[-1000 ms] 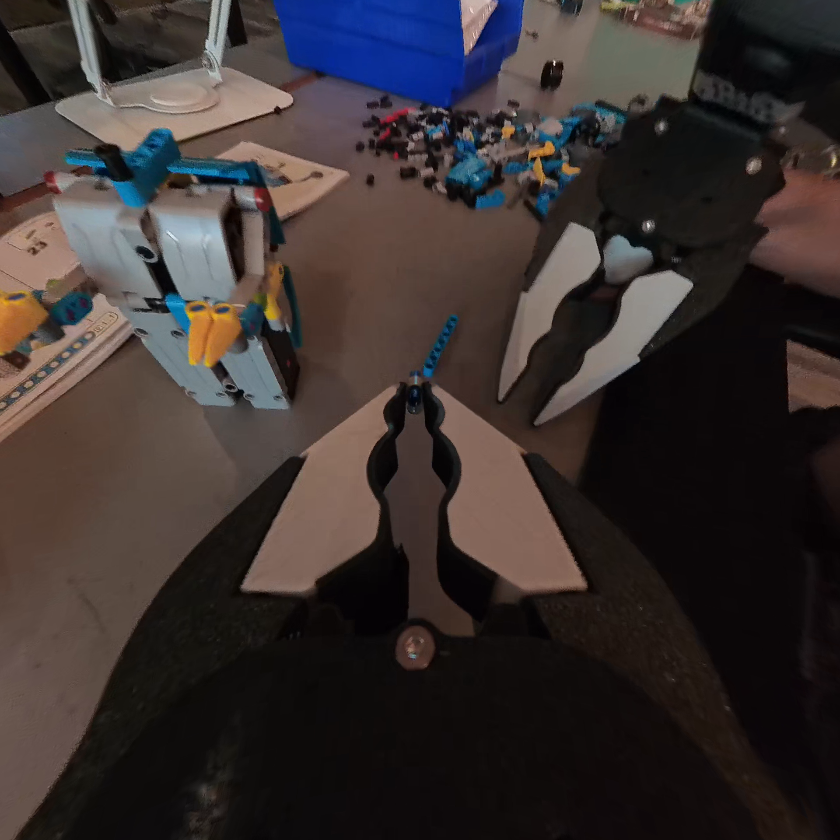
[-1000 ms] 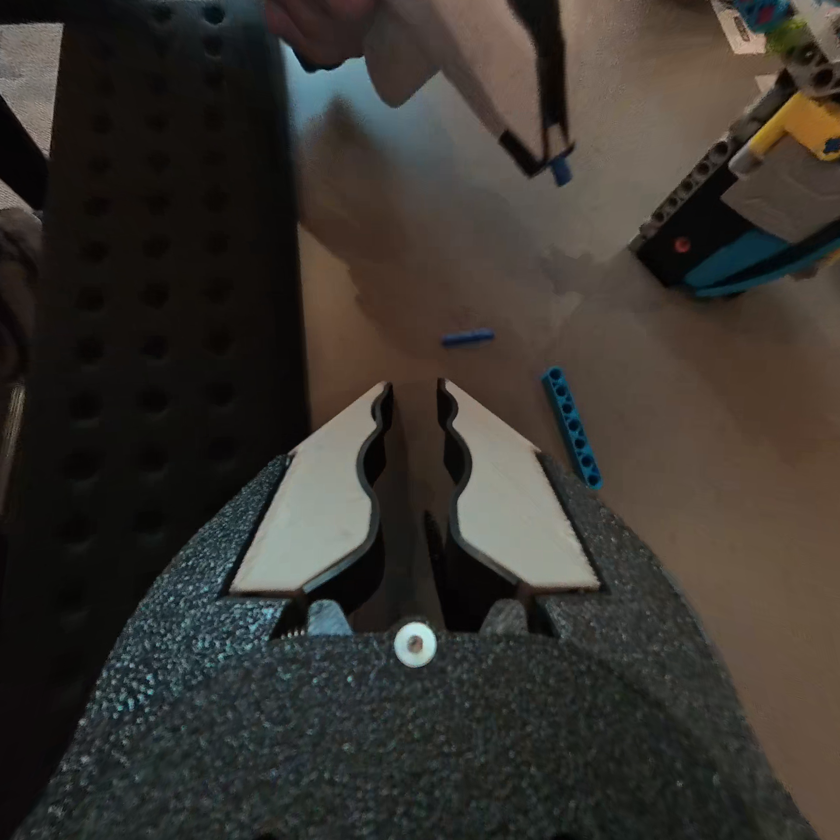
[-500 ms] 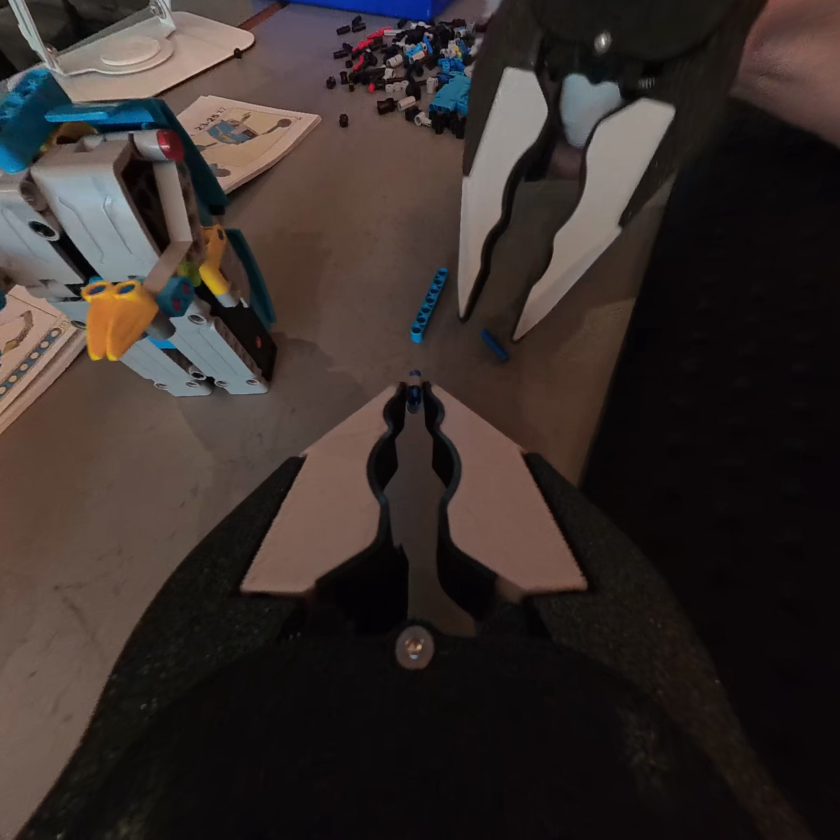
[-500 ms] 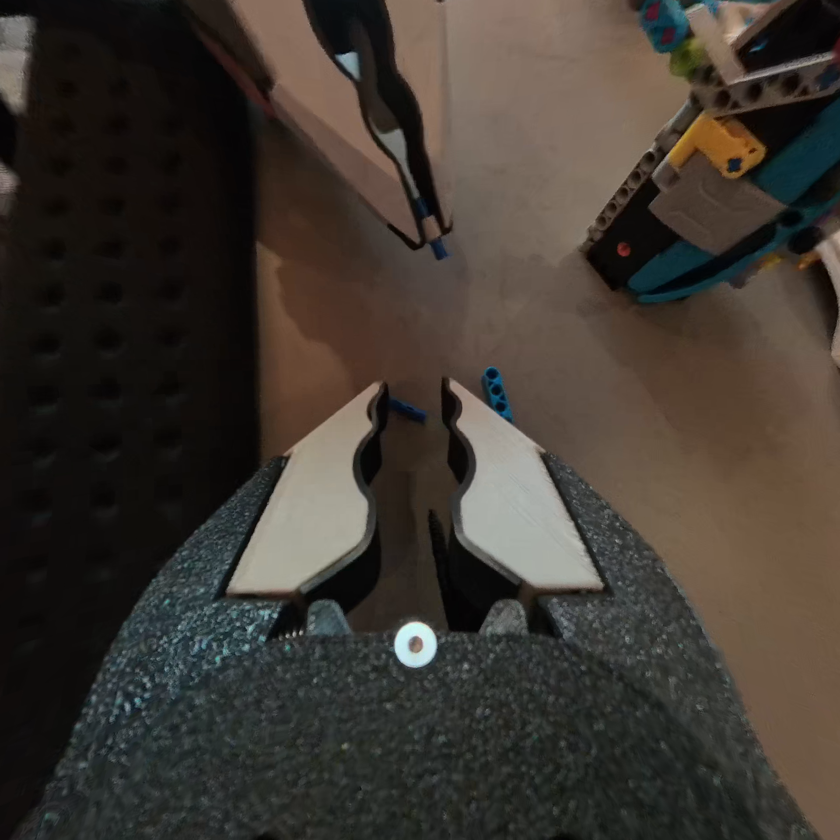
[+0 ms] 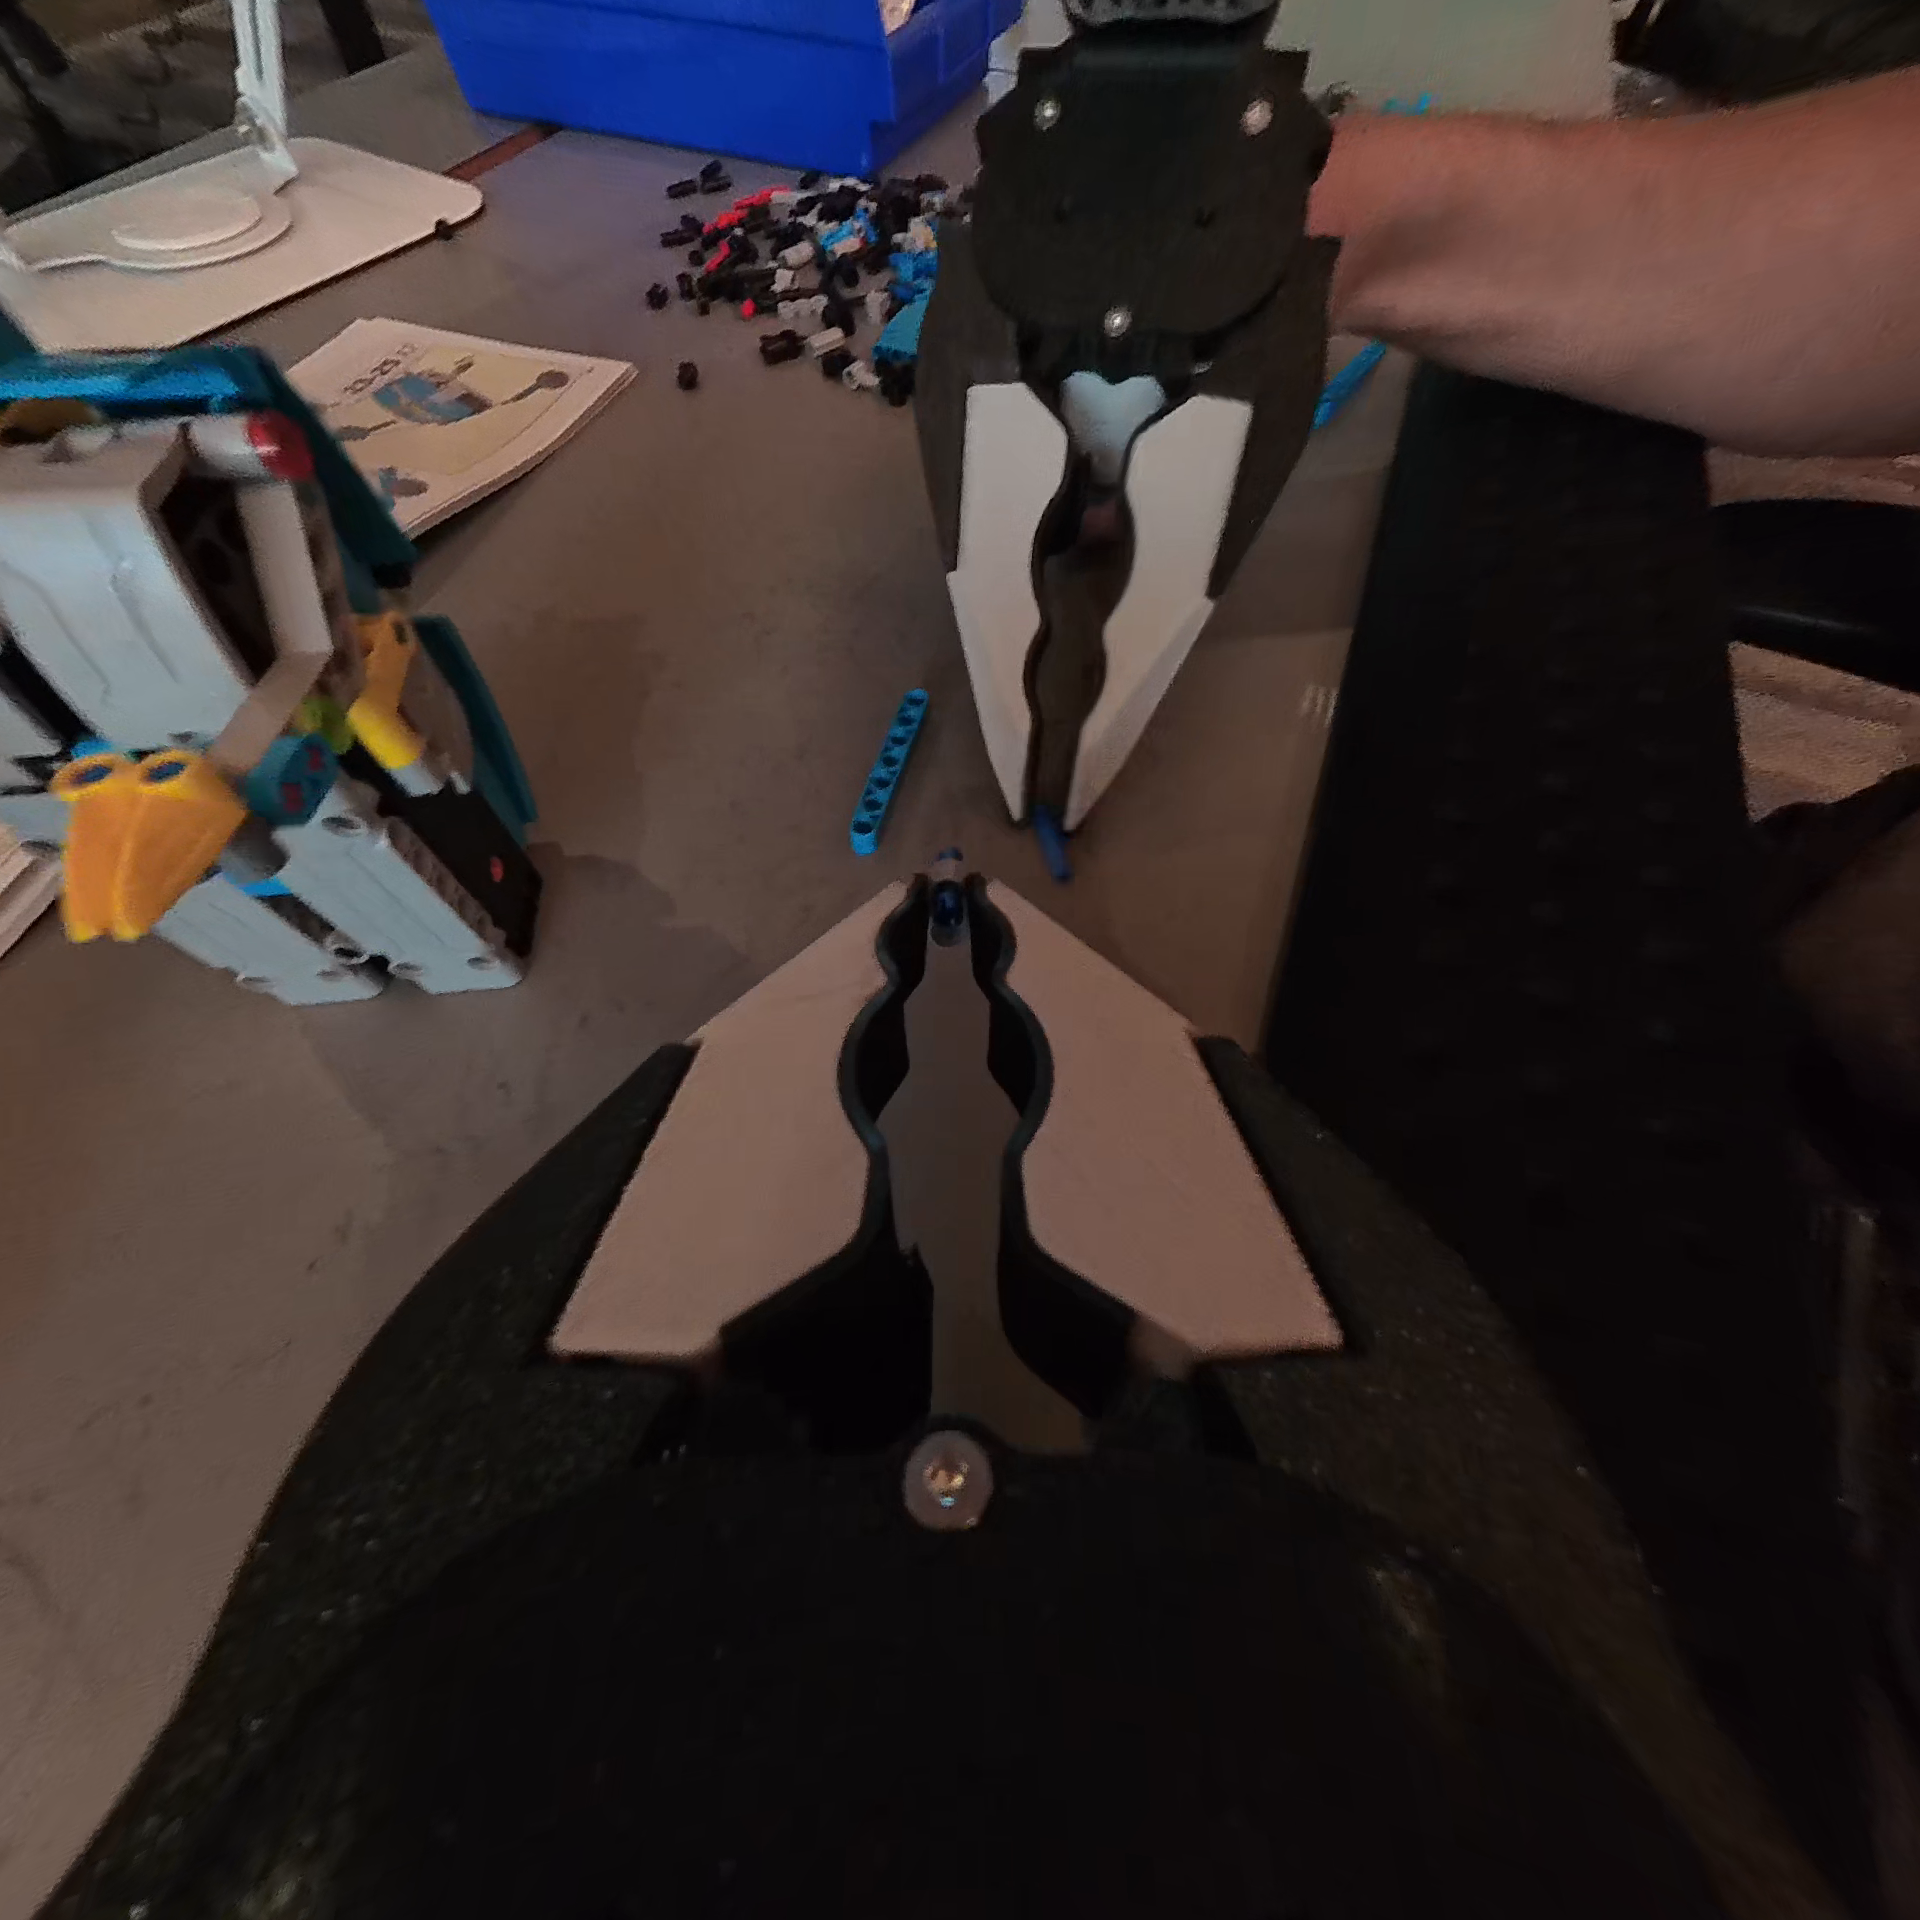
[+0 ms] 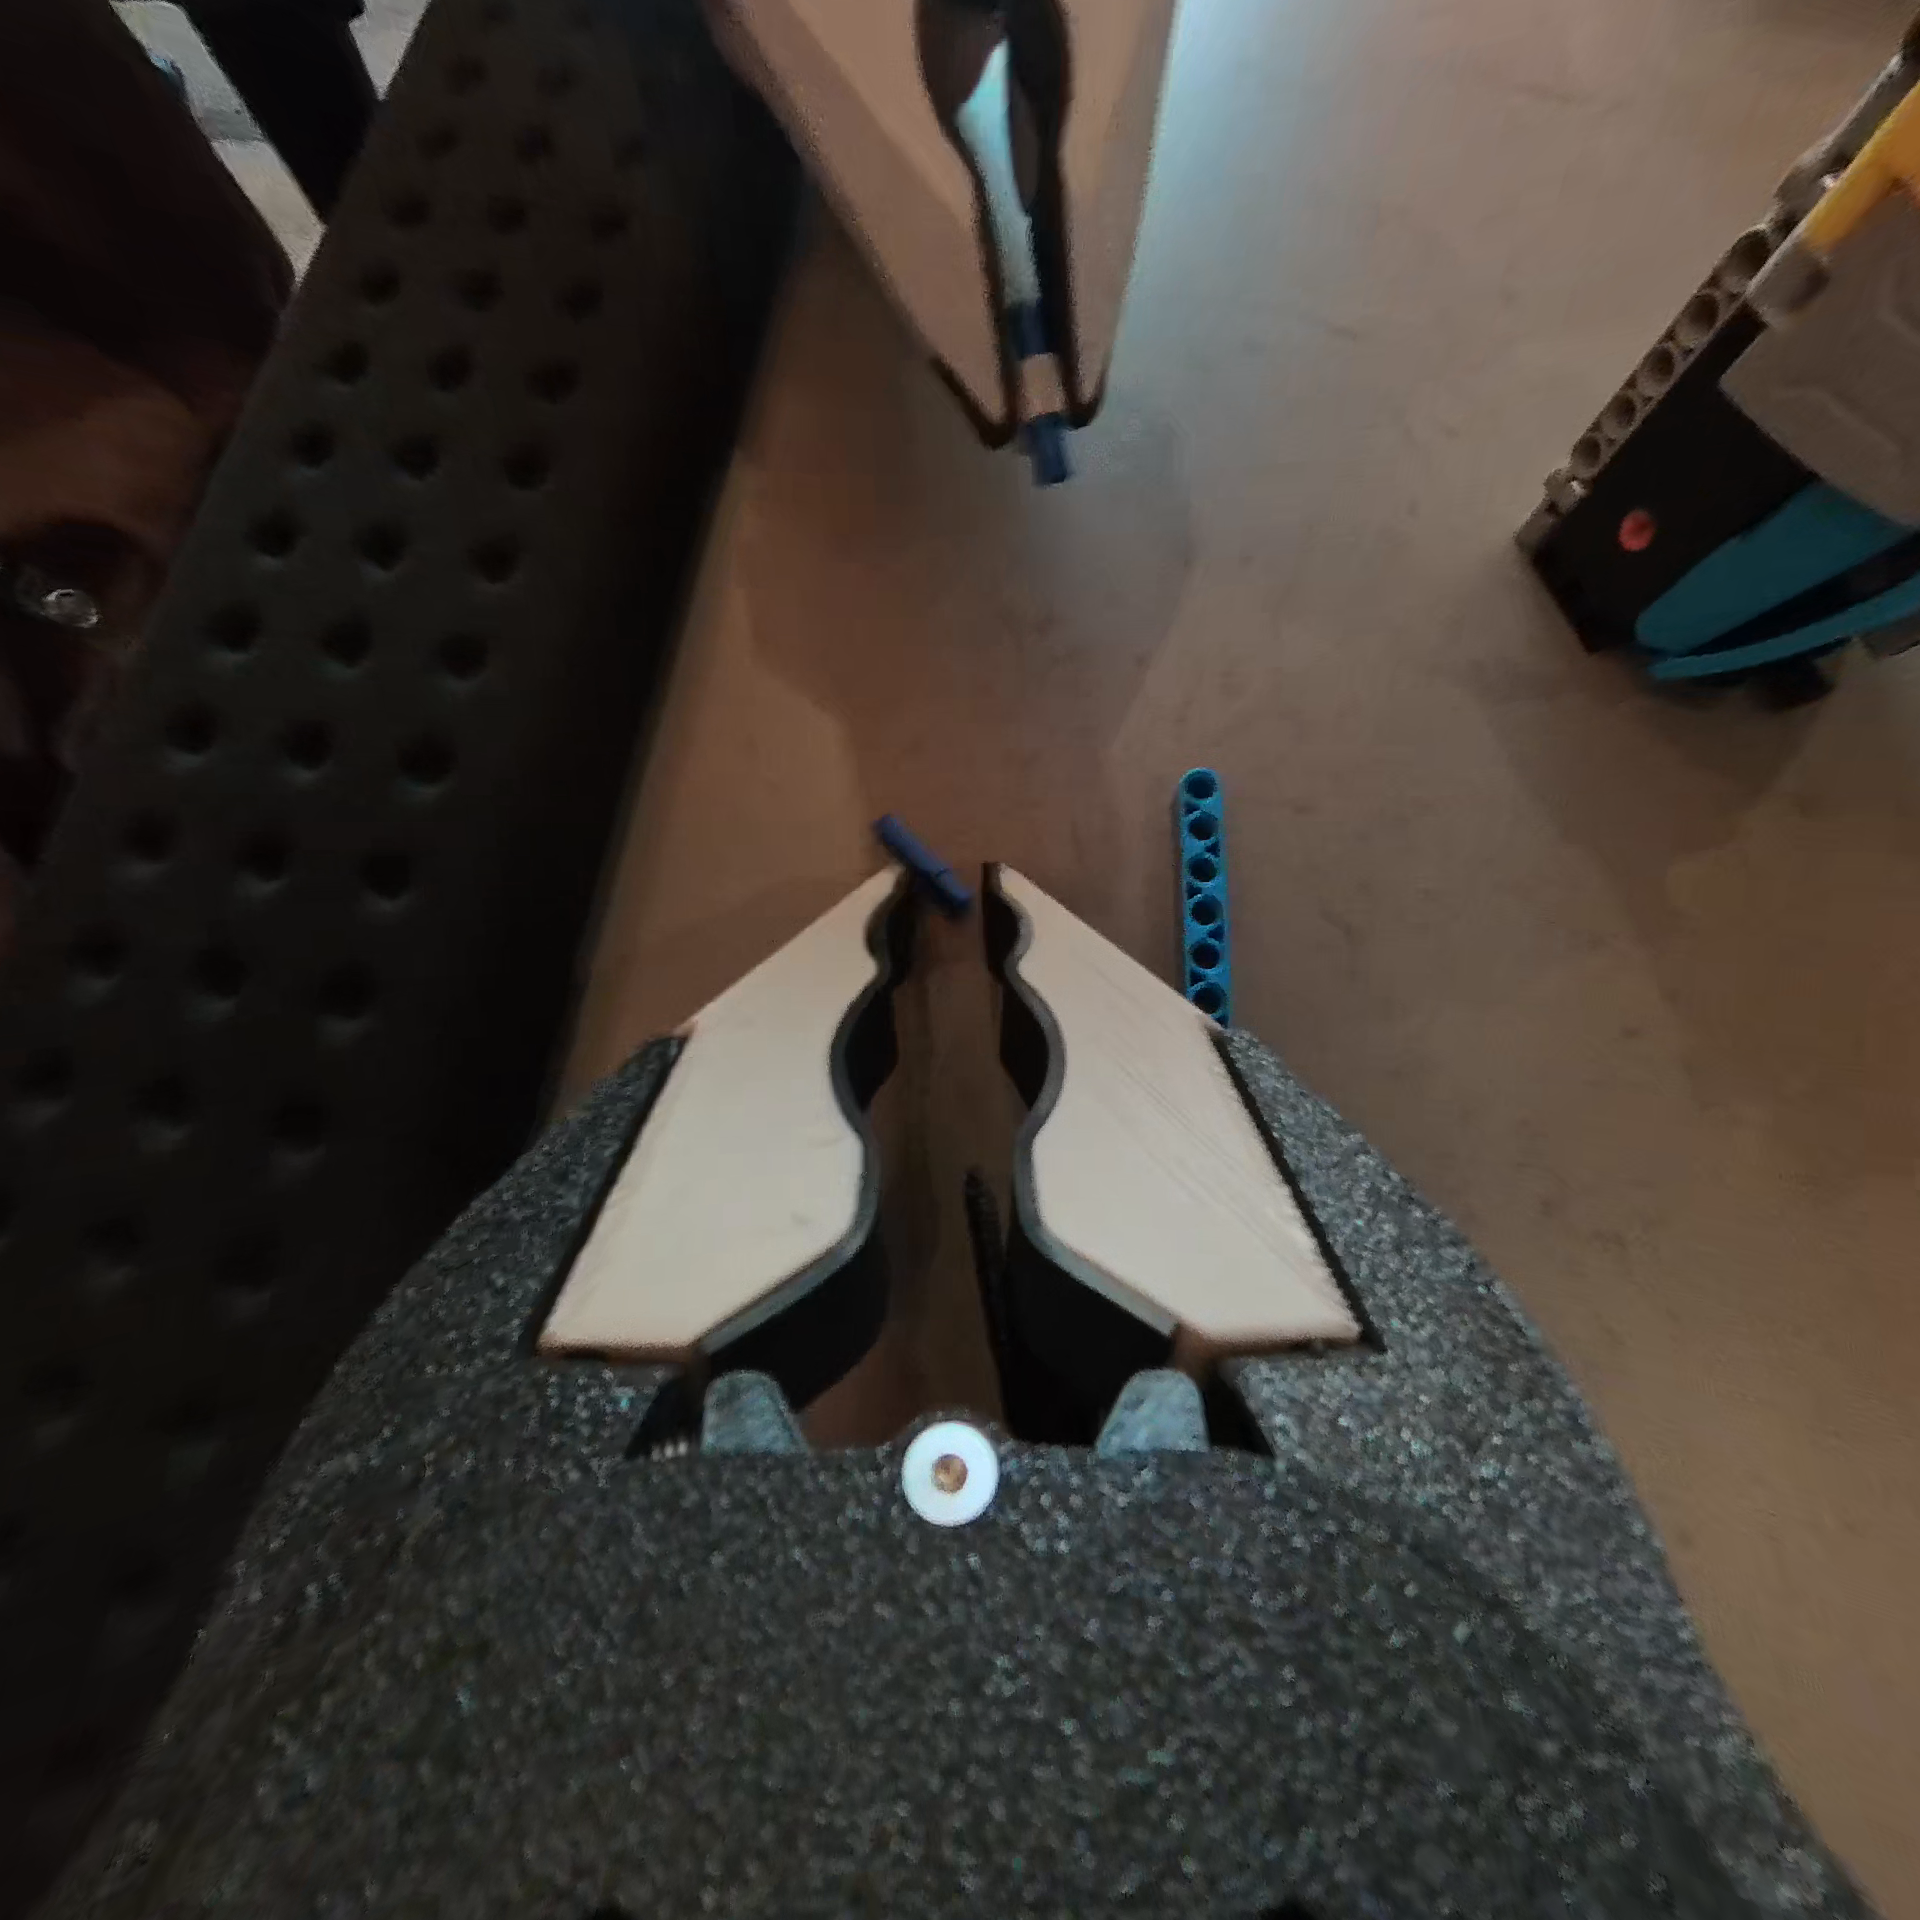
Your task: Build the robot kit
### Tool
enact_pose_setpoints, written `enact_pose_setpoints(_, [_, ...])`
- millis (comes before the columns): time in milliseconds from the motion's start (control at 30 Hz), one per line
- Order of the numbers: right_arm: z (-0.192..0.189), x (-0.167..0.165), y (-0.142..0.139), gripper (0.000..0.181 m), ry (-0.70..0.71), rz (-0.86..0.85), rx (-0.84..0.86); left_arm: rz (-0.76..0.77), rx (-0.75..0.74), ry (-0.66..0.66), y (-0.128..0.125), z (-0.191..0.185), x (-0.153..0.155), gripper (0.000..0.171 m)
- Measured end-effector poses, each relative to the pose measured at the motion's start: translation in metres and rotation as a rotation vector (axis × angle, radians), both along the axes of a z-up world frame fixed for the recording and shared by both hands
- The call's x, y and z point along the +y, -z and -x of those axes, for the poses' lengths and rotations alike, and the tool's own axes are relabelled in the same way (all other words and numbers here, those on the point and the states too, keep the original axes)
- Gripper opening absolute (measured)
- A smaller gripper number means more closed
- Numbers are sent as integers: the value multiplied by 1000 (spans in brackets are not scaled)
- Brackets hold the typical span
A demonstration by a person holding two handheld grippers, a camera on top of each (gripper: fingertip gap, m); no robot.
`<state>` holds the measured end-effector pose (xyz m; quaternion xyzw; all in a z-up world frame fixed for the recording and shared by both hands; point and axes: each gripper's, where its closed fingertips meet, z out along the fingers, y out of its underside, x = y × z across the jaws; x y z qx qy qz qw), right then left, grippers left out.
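Note:
My left gripper (image 5: 943, 894) is shut on a small dark blue pin (image 5: 943, 916) that sticks out past its tips, just above the table. It also shows at the top of the right wrist view (image 6: 1039, 410), with the pin (image 6: 1047, 452). My right gripper (image 6: 942, 883) points down at the table with its jaws narrowly apart. Its tips straddle one end of a second dark blue pin (image 6: 920, 860) lying on the table. That gripper (image 5: 1047, 816) and pin (image 5: 1055, 854) also show in the left wrist view. A light blue holed beam (image 6: 1203, 894) lies flat just right of the right gripper.
A grey, teal and yellow brick model (image 5: 260, 727) stands at the left. Behind are a pile of small parts (image 5: 800, 270), a blue bin (image 5: 707, 62), a booklet (image 5: 457, 416) and a white stand base (image 5: 208, 229). A black perforated panel (image 6: 312, 623) borders the table edge. A person's forearm (image 5: 1610, 270) holds the right gripper. My right fingertips sit around 7 centimetres from my left ones.
My right gripper came down onto the loose pin on the table and its jaws narrowed around it. My left gripper kept hold of its pin and moved closer to the right gripper.

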<state>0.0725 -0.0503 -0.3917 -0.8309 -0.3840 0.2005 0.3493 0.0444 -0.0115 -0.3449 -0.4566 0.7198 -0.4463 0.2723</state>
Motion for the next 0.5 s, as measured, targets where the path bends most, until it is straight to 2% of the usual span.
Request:
enact_pose_setpoints(67, [0,1,0,6,0,-31,-36,-11,-1,23,1,-1,-8,7])
enact_pose_setpoints(233, [1,0,-5,5,29,-70,-60,-109,25,29,12,-5,-14,7])
enact_pose_setpoints(367, [2,14,-38,5,114,-196,-11,-159,1,3,12,-13,-16,7])
enact_pose_setpoints(500, [-24,22,-23,5,188,-245,-286,-238,20,-49,20,-21,-10,7])
